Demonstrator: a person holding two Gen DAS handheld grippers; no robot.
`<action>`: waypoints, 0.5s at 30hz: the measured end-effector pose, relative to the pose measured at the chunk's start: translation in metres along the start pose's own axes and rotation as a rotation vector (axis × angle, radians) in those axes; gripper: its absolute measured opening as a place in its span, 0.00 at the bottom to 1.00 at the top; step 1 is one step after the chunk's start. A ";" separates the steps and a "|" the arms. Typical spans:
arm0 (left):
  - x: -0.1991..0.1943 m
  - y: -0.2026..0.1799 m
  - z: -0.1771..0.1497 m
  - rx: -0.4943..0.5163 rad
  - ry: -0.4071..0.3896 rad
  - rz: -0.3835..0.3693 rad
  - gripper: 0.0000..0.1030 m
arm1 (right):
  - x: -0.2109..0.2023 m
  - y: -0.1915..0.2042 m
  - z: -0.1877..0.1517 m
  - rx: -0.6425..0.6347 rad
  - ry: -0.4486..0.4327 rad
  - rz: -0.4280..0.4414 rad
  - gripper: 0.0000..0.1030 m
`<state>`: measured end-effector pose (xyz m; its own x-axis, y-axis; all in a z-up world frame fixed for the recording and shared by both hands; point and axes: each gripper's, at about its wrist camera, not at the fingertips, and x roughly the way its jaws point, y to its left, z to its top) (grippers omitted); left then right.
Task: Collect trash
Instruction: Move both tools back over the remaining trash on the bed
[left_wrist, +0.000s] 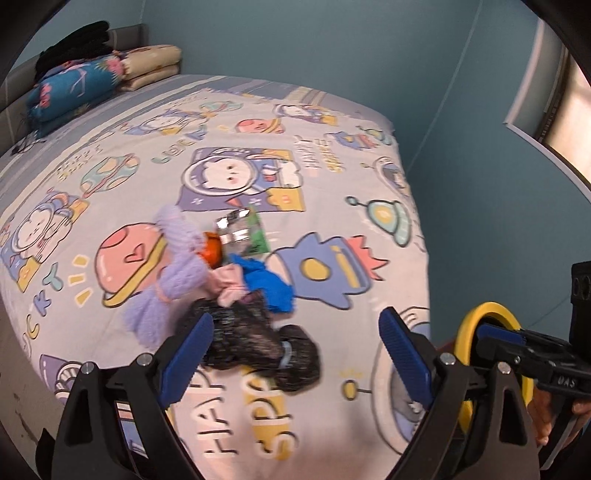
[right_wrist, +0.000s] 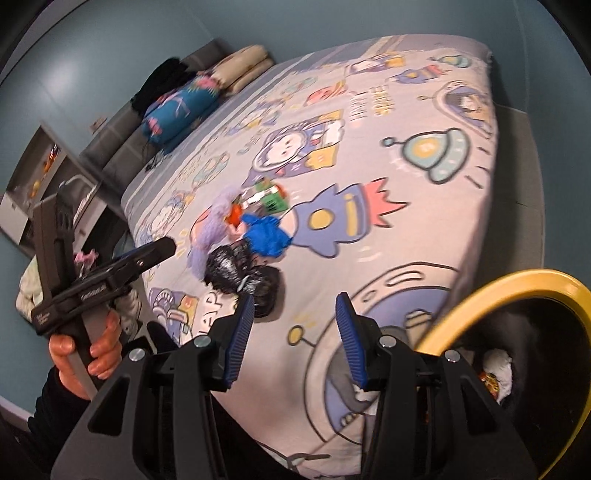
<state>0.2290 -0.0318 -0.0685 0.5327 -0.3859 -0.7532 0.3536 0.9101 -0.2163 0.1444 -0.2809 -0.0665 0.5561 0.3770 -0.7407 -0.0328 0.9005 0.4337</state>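
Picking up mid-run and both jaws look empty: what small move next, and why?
Probably ease the left gripper forward and down toward the green foil wrapper in the pile on the bed. It looks like the clearest piece of trash there, the jaws stand open and empty, and the yellow-rimmed bin waits by the bed's near edge.

Matt printed cloth bedsheet (left_wrist: 332, 177), fuzzy lilac knit (left_wrist: 173, 266) at nine o'clock of a glossy foil wrapper (left_wrist: 242, 232), crinkly shiny black plastic bag (left_wrist: 258, 343), ribbed blue gripper pads (right_wrist: 240, 332), smooth yellow plastic bin rim (right_wrist: 491, 295).
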 end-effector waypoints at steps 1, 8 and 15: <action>0.002 0.007 0.000 -0.006 0.003 0.013 0.85 | 0.007 0.005 0.000 -0.010 0.011 -0.001 0.42; 0.013 0.050 -0.005 -0.057 0.027 0.067 0.85 | 0.053 0.035 0.001 -0.077 0.102 0.014 0.42; 0.025 0.097 -0.014 -0.116 0.057 0.119 0.85 | 0.096 0.061 -0.002 -0.131 0.181 0.019 0.43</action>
<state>0.2659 0.0490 -0.1173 0.5195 -0.2684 -0.8112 0.1979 0.9614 -0.1913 0.1941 -0.1893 -0.1119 0.3970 0.4162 -0.8180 -0.1558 0.9089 0.3868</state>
